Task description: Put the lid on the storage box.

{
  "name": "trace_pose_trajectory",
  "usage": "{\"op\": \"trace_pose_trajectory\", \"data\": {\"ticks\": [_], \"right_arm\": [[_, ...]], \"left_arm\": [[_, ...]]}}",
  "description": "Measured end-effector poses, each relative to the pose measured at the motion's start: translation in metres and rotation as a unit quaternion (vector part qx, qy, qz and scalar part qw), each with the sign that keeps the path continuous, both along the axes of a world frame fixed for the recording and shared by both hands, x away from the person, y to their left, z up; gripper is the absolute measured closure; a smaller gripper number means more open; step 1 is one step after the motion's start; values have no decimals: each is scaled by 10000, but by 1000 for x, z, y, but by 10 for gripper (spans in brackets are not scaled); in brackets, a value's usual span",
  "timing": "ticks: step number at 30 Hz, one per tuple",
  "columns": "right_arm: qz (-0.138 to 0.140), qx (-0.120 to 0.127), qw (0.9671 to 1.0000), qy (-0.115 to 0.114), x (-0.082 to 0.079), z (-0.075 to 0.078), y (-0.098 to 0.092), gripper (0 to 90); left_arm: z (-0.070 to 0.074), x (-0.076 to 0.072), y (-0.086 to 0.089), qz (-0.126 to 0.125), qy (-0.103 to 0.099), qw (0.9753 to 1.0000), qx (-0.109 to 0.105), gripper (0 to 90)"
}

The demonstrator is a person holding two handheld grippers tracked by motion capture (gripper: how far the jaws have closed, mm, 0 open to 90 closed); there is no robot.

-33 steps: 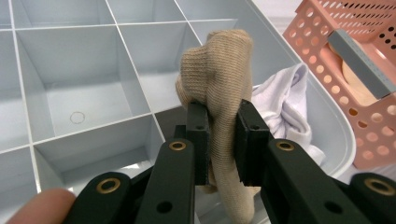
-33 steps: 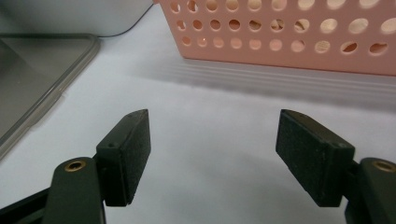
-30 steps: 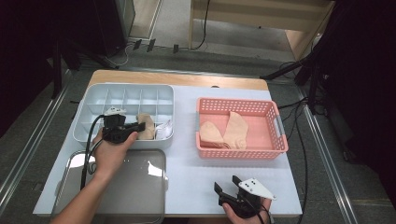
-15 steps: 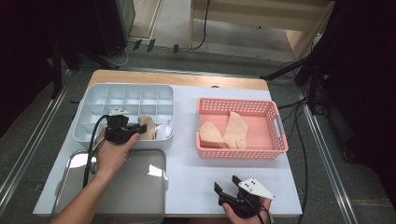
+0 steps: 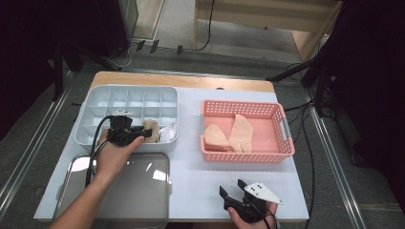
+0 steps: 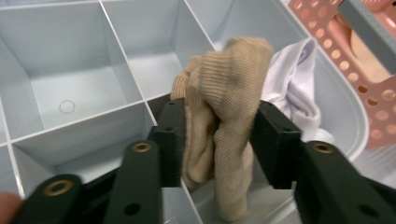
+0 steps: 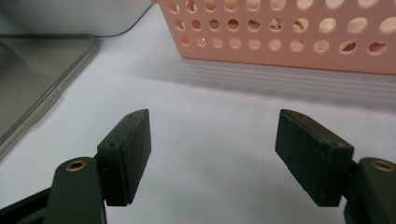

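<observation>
Left gripper [image 6: 217, 149] clamped on a beige sock [image 6: 224, 112], jaws pressing the bunched knit from both sides, toe end hanging down between them. Held over the front row of the grey divided organizer tray [image 5: 95, 107], at a compartment near its right end, just beside a white cloth [image 6: 299, 84] stuffed into the end compartment. Right gripper [image 7: 212, 154] spread wide with nothing between the jaws, low over the white tabletop [image 7: 210, 98] near the front edge, facing the pink perforated basket [image 5: 286, 145]. More beige socks [image 5: 229, 136] lying inside that basket. Metal tray [image 5: 143, 191] just in front of the organizer.
</observation>
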State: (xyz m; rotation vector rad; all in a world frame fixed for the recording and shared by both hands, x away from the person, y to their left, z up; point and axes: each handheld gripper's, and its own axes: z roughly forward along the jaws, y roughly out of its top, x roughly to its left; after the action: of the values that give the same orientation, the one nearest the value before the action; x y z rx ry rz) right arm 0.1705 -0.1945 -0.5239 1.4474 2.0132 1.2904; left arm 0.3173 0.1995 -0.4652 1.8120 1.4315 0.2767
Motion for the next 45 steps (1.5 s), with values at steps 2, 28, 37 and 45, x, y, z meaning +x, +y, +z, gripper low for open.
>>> {"op": "trace_pose_trajectory", "data": {"ticks": [2, 28, 37, 45], "right_arm": [[-6, 3, 10000, 9, 0, 0, 0, 271], [24, 3, 10000, 0, 0, -1, 0, 273], [6, 7, 10000, 4, 1, -1, 0, 275], [-1, 16, 10000, 4, 1, -1, -1, 275]], "left_arm": [[2, 0, 1, 37, -43, 10000, -19, 486], [-5, 21, -5, -130, 597, 9978, 249, 824], [-7, 37, -9, -369, 1221, 9906, 503, 816], [-6, 25, -8, -255, 774, 9962, 302, 690]]}}
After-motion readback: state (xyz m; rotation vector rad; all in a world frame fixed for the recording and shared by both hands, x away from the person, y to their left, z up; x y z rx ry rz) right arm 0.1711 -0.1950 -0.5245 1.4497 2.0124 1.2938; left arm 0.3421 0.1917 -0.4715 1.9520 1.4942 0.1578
